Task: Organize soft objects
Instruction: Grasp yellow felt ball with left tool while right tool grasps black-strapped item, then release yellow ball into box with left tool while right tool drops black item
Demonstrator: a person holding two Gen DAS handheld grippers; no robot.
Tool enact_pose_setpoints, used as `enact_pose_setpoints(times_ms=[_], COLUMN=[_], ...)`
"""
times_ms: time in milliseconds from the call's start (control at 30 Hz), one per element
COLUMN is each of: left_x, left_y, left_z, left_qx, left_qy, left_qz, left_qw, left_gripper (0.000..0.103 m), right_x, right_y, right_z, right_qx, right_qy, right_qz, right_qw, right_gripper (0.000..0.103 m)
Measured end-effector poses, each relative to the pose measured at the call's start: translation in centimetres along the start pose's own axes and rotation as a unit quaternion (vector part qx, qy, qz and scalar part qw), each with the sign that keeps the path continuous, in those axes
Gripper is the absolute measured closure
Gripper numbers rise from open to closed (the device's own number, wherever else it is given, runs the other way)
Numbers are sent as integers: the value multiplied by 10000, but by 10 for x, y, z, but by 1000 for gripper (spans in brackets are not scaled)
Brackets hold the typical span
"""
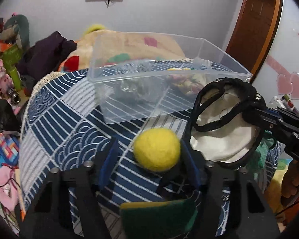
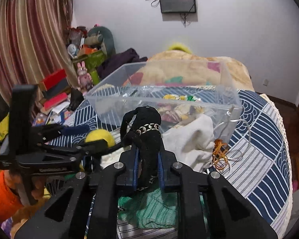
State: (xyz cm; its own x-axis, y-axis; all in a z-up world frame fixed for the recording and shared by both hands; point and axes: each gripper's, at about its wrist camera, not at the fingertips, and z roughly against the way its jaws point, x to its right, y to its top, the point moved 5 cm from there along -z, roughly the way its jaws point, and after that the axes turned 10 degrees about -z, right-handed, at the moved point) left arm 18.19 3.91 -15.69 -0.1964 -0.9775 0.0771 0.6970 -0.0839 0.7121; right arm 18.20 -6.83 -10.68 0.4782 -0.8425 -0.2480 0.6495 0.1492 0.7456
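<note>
A clear plastic bin [image 1: 219,59] [image 2: 113,75] sits on a round table with a blue patterned cloth [image 1: 55,119] [image 2: 259,139], with some soft items inside. My left gripper [image 1: 149,155] [image 2: 85,137] is open around a yellow felt ball [image 1: 157,149] [image 2: 99,136]; the ball touches the right finger. My right gripper [image 2: 147,159] [image 1: 263,117] is shut on a black fabric band with studs [image 2: 147,123] [image 1: 209,103], held over a white cloth [image 1: 225,139] [image 2: 193,137] beside the bin. A green-and-yellow sponge [image 1: 159,219] lies under my left gripper.
A green knit cloth [image 2: 155,209] lies below my right gripper. An orange cord [image 2: 219,151] and white string [image 2: 239,123] lie right of the white cloth. A beige blanket [image 2: 189,63] is piled behind the bin. Clutter covers the floor at left [image 1: 4,149].
</note>
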Motion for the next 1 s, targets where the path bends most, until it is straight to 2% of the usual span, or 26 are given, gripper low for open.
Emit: enact_pose_setpoints(times_ms=[33,167,367,667,867,1000], left_x=[1,6,7,5,2,-3], left_y=[1,3,12,47,71,87], left_z=[0,2,32,82,91,87], left_qx=[18,86,426,1081,1349,1436], left_qy=[-43,8,27,83,174,186], left_qz=[22,-71,-96,-123,-160,-125], left_qw=[10000,9999,9990,9940,9906,9894], left_gripper=[57,60,60,60,60,60], right_x=[-2,-7,-9,-6,-2,0], right_y=[0,1,12,39,70,89], right_z=[3,13,31,64,77,73], right_qx=[48,215,467,1065,1549,1721], right_qy=[-8,-44,-7,-59,-141,-189], right_qz=[2,86,89,37,-40,-114], right_qw=[10000,9997,9989,9943,9878,9848], right_gripper=[90,90,91,91,91,91])
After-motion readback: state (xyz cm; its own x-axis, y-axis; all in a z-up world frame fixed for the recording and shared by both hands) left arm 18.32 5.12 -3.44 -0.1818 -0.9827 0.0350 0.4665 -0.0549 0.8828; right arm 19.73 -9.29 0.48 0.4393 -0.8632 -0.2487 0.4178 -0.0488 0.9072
